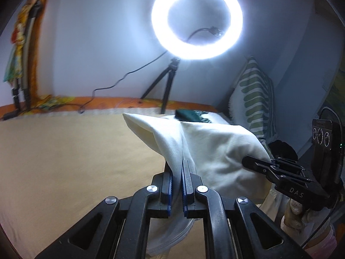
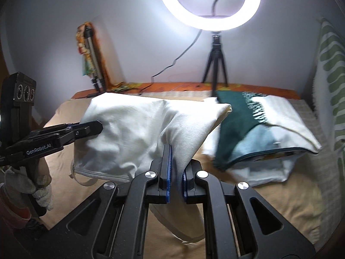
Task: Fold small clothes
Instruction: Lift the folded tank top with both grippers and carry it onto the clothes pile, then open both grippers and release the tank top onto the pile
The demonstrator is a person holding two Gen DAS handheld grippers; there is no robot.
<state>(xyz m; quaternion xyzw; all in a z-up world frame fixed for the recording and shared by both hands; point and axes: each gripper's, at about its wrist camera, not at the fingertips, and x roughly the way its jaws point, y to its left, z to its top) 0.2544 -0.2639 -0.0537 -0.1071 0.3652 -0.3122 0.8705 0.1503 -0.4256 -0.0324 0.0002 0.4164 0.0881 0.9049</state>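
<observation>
Left wrist view first: a colourful hanging cloth droops down the wall at the far left, then the tan bed cover spreads wide and bare, and in the middle the left gripper has its blue pads nipped tight on a white garment, which is lifted off the bed and drapes between the two tools. Behind it glares a ring light on its tripod. To the right the right gripper bites the garment's other side, with a striped pillow propped beyond.

From the right wrist view, the person's gloved hand carries the left tool at the left edge. The garment hangs across the middle, and the right gripper here has its fingers nearly together with a fold of white fabric pinched between them. Farther right lies a pile of clothes, dark green on top, resting on the bed.

To my eye the step is carrying the held edge over to make a fold. It would go best with both hands level and the cloth taut between them, lowered so the edges meet squarely on the bare cover, well apart from the pile, before either grip lets go.
</observation>
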